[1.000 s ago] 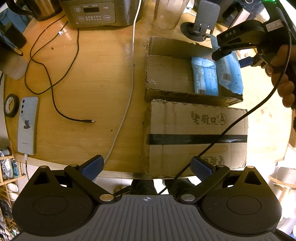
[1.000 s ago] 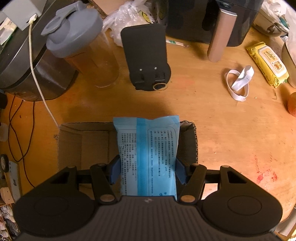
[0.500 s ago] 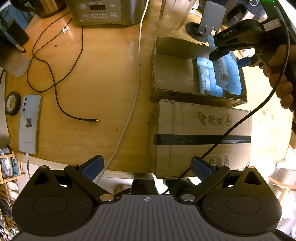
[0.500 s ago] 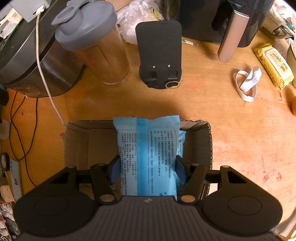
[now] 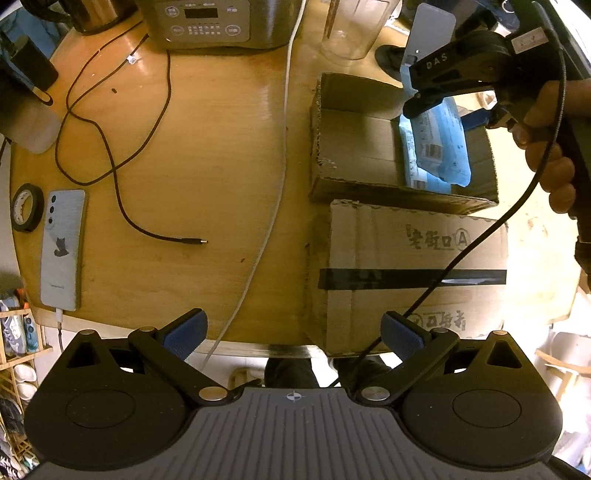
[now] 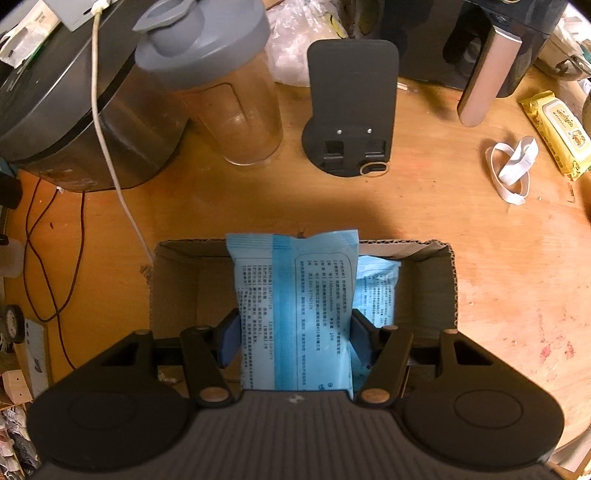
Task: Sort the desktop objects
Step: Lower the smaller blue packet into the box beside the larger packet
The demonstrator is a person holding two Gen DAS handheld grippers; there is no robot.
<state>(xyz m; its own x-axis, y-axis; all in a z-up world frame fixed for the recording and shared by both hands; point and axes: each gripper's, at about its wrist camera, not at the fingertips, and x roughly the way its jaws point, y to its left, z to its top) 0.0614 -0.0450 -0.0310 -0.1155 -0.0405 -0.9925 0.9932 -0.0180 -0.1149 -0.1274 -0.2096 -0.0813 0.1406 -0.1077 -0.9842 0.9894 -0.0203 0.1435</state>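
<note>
My right gripper (image 6: 293, 334) is shut on a blue tissue pack (image 6: 295, 302), held over the open cardboard box (image 6: 177, 284). A second blue pack (image 6: 380, 291) lies in the box beneath it, on the right side. In the left wrist view the right gripper (image 5: 454, 107) and a hand (image 5: 550, 147) hover over that box (image 5: 354, 144), with the held pack (image 5: 439, 147) dipping into its right part. My left gripper (image 5: 293, 330) stands open at the table's near edge, nothing between its fingers. A pale blue phone (image 5: 62, 247), a tape roll (image 5: 26, 206) and a black cable (image 5: 110, 158) lie at left.
A taped closed carton (image 5: 410, 273) sits in front of the open box. Behind stand a cooker (image 5: 210, 22), a shaker cup (image 6: 225, 96), a phone stand (image 6: 351, 107) and a white cord (image 5: 273, 184). A white strap (image 6: 511, 170) and yellow wipes pack (image 6: 554, 129) lie at right.
The right gripper has carried the blue pack lower and further over the open box, so more of the box interior shows beneath it. The left gripper stays open and has drifted slightly.
</note>
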